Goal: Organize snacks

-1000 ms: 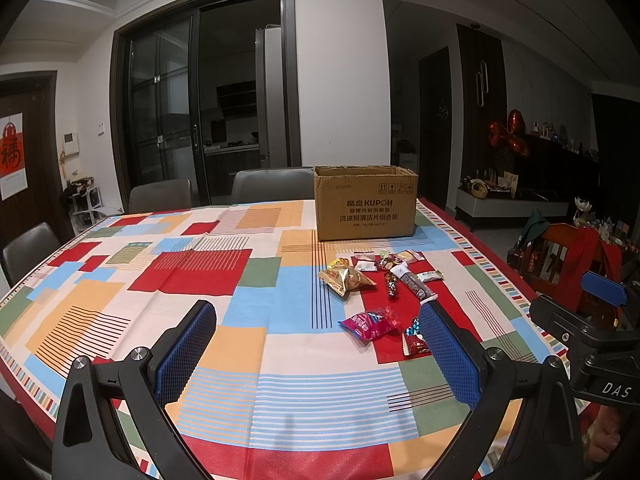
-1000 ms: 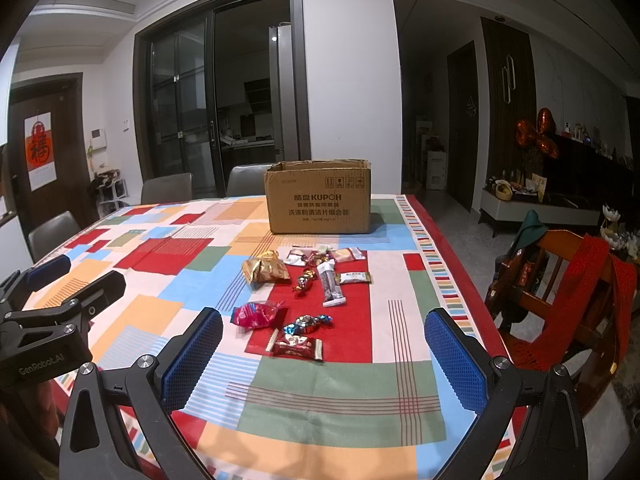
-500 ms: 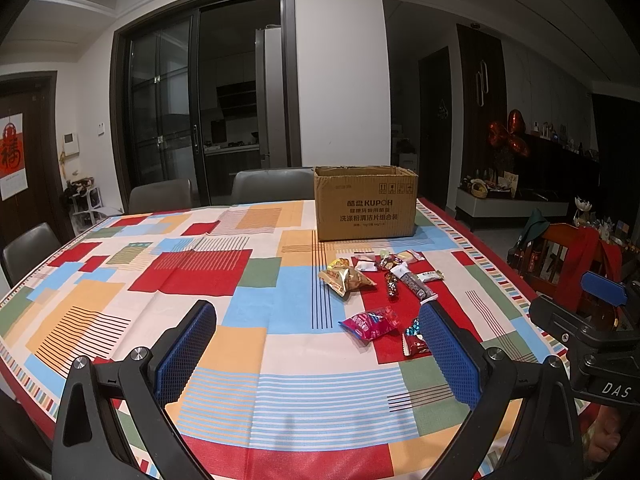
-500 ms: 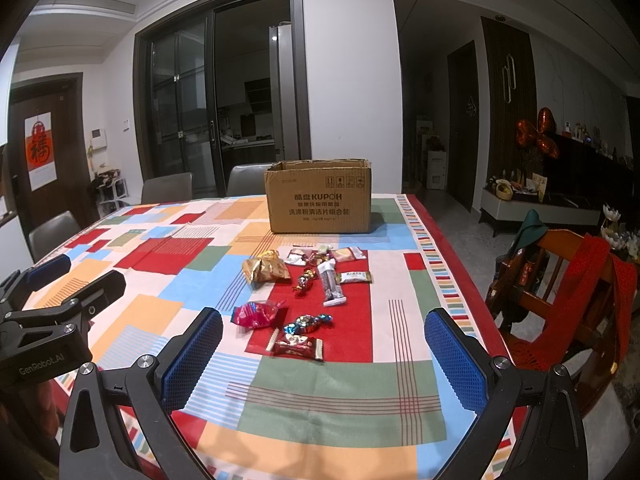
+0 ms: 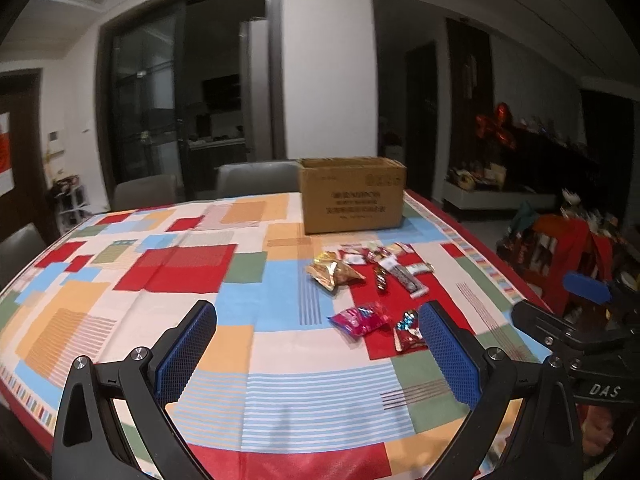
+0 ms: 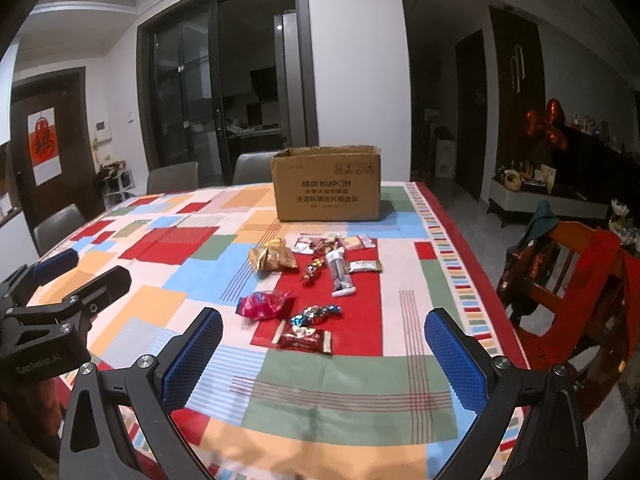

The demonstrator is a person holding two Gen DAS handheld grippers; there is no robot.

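Note:
Several snack packets lie on the patchwork tablecloth in front of an open cardboard box (image 5: pixel 352 194) (image 6: pixel 326 184). Among them are a gold bag (image 5: pixel 334 274) (image 6: pixel 272 260), a pink packet (image 5: pixel 360 318) (image 6: pixel 262 305), a dark red packet (image 6: pixel 305 339) (image 5: pixel 408 338), a blue foil candy (image 6: pixel 316 314) and a long grey bar (image 6: pixel 340 276). My left gripper (image 5: pixel 318 354) is open and empty above the table's near side. My right gripper (image 6: pixel 324 358) is open and empty just short of the dark red packet.
The table (image 5: pixel 160 280) has grey chairs (image 5: pixel 256 178) at its far side. A wooden chair with red cloth (image 6: pixel 576 280) stands at the right, close to the table edge. The left gripper's body shows in the right wrist view (image 6: pixel 48 320).
Both grippers have shifted slightly forward toward the snacks; the views are a little blurred. Nothing on the table has moved.

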